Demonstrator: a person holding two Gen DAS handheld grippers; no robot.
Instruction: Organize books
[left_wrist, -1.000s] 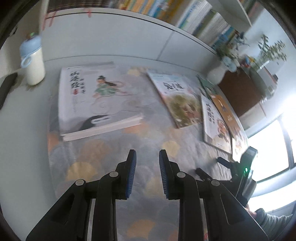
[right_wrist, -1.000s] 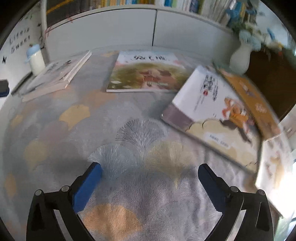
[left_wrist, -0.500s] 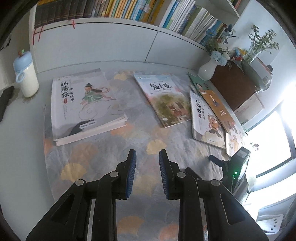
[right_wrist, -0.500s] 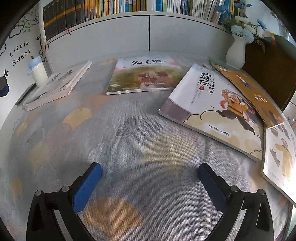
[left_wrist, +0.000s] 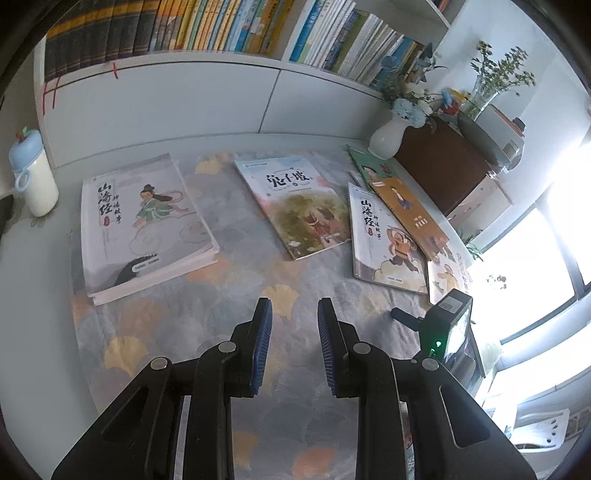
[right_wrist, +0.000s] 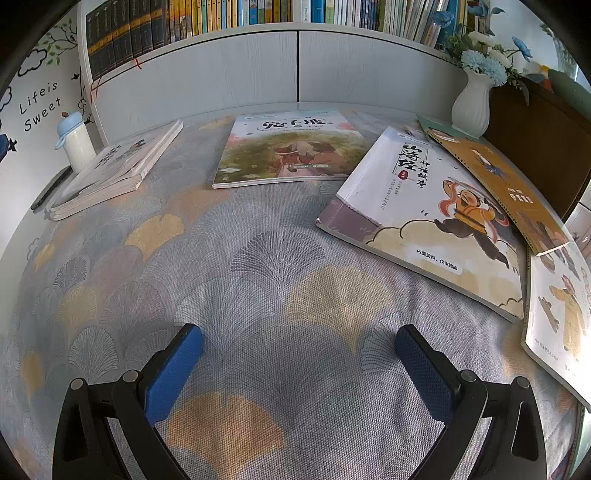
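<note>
left tongs (left_wrist: 294, 314): jaws narrowly apart, empty | right tongs (right_wrist: 298, 341): jaws wide, empty | stacked books (left_wrist: 142, 221): ahead-left of left tongs | loose books (right_wrist: 424, 214): ahead-right of right tongs, on the bench cloth (right_wrist: 258, 295)

a grey cloth (right_wrist: 280, 258) with yellow fan-leaf prints covers the table. a cream bottle (left_wrist: 37, 184) with a pale blue lid stands at the far left, just off the cloth. a white vase (right_wrist: 472, 103) of blue flowers sits at the far right beside a brown cabinet (left_wrist: 439, 166). the wall sticker (right_wrist: 38, 105) reads "lifeis sweet".
</note>
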